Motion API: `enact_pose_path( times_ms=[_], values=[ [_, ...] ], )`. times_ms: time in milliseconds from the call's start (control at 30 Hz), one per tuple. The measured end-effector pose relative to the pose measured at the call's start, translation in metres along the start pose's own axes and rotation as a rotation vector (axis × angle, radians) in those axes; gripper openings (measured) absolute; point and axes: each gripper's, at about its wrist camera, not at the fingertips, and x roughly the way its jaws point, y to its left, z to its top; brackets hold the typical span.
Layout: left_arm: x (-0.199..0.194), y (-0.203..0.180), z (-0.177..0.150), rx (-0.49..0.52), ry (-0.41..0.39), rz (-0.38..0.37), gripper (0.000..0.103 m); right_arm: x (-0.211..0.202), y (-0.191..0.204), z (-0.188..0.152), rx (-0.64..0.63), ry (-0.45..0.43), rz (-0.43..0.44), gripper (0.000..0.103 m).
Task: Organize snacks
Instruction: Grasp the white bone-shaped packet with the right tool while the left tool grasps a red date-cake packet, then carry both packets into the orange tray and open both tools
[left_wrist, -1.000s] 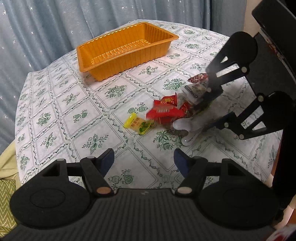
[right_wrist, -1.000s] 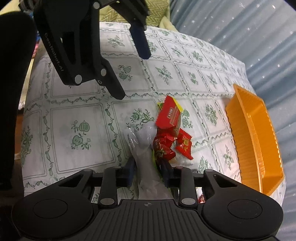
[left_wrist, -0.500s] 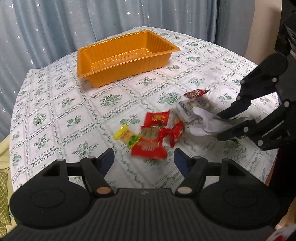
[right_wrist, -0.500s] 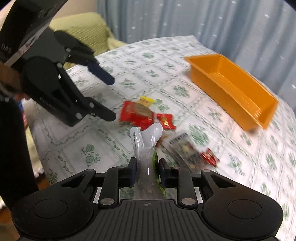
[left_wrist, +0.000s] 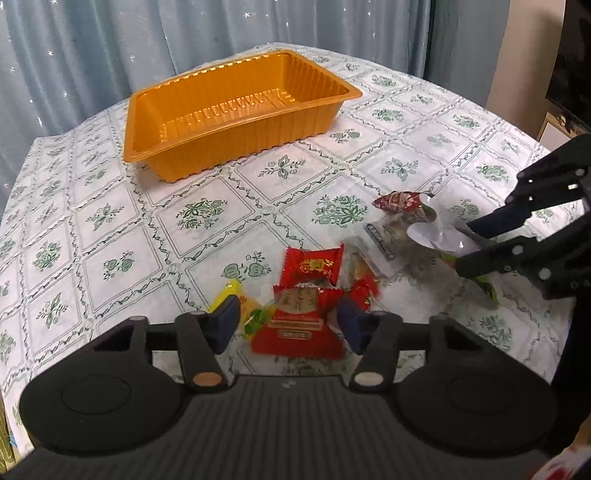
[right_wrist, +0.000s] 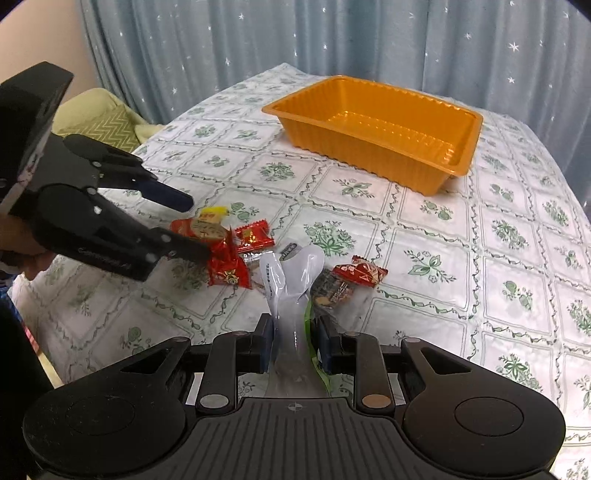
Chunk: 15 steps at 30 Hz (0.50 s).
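The right hand-held gripper (right_wrist: 294, 341) is clamped on a clear plastic packet (right_wrist: 291, 291) whose crumpled top sticks up past its fingers, above the table (right_wrist: 461, 258). The left hand-held gripper (left_wrist: 288, 325) has its jaws closing around a red packet (left_wrist: 299, 325) that lies between them on the table; the pads do not yet press it. A yellow candy (left_wrist: 236, 299) lies just beside its left finger. More snacks sit near, and the orange tray (left_wrist: 236, 110) stands well apart, beyond them.

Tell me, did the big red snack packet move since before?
Yes. The big red snack packet slid nearer the camera, away from the orange tray, now lying between the left gripper's closing jaws.
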Motion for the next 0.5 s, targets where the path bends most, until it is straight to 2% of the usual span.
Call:
enact_pose_path(
  times_ms=[67, 200, 233, 367, 500],
  values=[
    [0.005, 0.002, 0.002, -0.002, 0.016, -0.012, 0.046, 0.0, 0.0, -0.001, 0.008, -0.004, 0.0, 0.026],
    [0.011, 0.0, 0.001, 0.007, 0.048, -0.026, 0.036, 0.005, -0.002, 0.004, 0.016, -0.01, -0.002, 0.026],
    [0.011, -0.001, 0.001, 0.007, 0.051, -0.025, 0.03, 0.005, -0.003, 0.005, 0.021, -0.011, -0.003, 0.026],
    [0.012, -0.006, -0.002, 0.002, 0.069, -0.015, 0.024, 0.007, -0.004, 0.009, 0.034, -0.017, -0.003, 0.026],
    [0.007, -0.006, -0.005, -0.056, 0.052, 0.013, 0.021, 0.006, -0.005, 0.009, 0.049, -0.023, -0.009, 0.026]
  ],
)
